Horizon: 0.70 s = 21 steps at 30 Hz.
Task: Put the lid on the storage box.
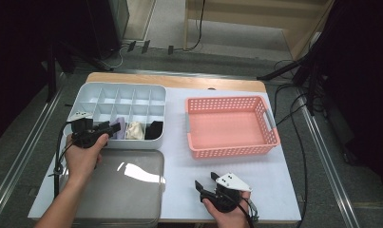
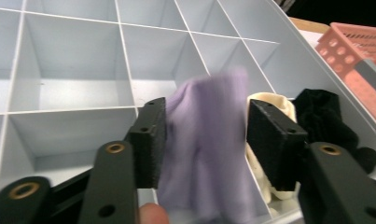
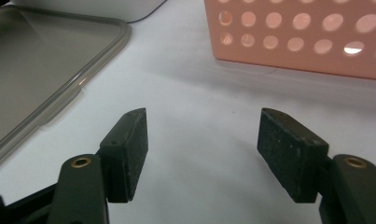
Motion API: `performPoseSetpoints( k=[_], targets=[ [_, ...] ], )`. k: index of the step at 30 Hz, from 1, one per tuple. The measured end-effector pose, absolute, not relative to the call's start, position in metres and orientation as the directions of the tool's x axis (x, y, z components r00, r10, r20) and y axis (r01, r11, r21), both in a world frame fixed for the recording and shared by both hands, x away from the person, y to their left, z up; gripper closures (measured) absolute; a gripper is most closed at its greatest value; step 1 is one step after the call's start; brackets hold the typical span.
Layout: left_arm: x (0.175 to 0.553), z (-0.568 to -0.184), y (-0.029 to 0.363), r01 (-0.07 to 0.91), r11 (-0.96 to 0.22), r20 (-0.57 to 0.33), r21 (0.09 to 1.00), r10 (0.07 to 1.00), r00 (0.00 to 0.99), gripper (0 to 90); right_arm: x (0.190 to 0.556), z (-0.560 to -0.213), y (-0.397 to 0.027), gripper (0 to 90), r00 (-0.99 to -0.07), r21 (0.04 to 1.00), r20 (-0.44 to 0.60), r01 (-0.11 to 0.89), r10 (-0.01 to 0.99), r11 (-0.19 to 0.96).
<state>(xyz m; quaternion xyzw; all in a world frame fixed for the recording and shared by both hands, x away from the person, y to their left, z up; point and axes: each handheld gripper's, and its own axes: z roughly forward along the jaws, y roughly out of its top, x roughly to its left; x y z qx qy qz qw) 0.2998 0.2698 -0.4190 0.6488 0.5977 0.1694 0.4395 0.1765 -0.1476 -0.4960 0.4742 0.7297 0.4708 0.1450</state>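
Left gripper (image 2: pixel 206 135): jaws spread, purple cloth (image 2: pixel 206 154) between them at frame centre, blurred, soft and folded, over the organiser tray (image 2: pixel 73 60); whether the right pad touches it cannot be told. Cream cloth (image 2: pixel 276 105) and black cloth (image 2: pixel 323 119) alongside, right of centre. High view adds pink basket (image 1: pixel 270 118), clear lid (image 1: pixel 127 190). Right gripper (image 3: pixel 202 154): jaws spread, empty, over white table (image 3: pixel 199 102).

Lilac cloth (image 2: pixel 204 154), cream cloth (image 2: pixel 274 105), pink basket (image 1: pixel 229 124).

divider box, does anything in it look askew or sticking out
The purple cloth stands up out of its front-row compartment of the divider box, between the left gripper's parted jaws, while the cream cloth and black cloth sit tucked in theirs.
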Motion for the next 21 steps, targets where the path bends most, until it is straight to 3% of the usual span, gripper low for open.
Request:
performPoseSetpoints(
  k=[2,6,10,13,16,21],
  targets=[
    [0.300,-0.419,0.271,0.629,0.110,-0.313,0.770,0.923,0.222,48.1,0.177,-0.496,-0.148,34.2,-0.508,0.824,0.235,0.556,0.829,0.107],
    [0.301,-0.419,0.273,0.631,0.106,-0.306,0.768,0.927,0.217,62.0,0.177,-0.496,-0.148,34.4,-0.509,0.823,0.238,0.557,0.827,0.106],
    [0.301,-0.418,0.273,0.611,0.134,-0.323,0.780,0.923,0.210,53.7,0.177,-0.497,-0.148,34.6,-0.509,0.821,0.241,0.561,0.826,0.106],
    [0.304,-0.418,0.270,0.611,0.123,-0.313,0.782,0.925,0.214,55.1,0.177,-0.497,-0.147,34.8,-0.509,0.821,0.241,0.561,0.826,0.106],
    [0.305,-0.418,0.264,0.634,0.055,-0.254,0.771,0.940,0.227,80.9,0.177,-0.497,-0.147,34.8,-0.510,0.821,0.239,0.560,0.826,0.108],
    [0.306,-0.420,0.262,0.668,0.008,-0.227,0.744,0.943,0.242,87.0,0.177,-0.497,-0.148,35.1,-0.508,0.821,0.243,0.562,0.826,0.104]
  ],
)
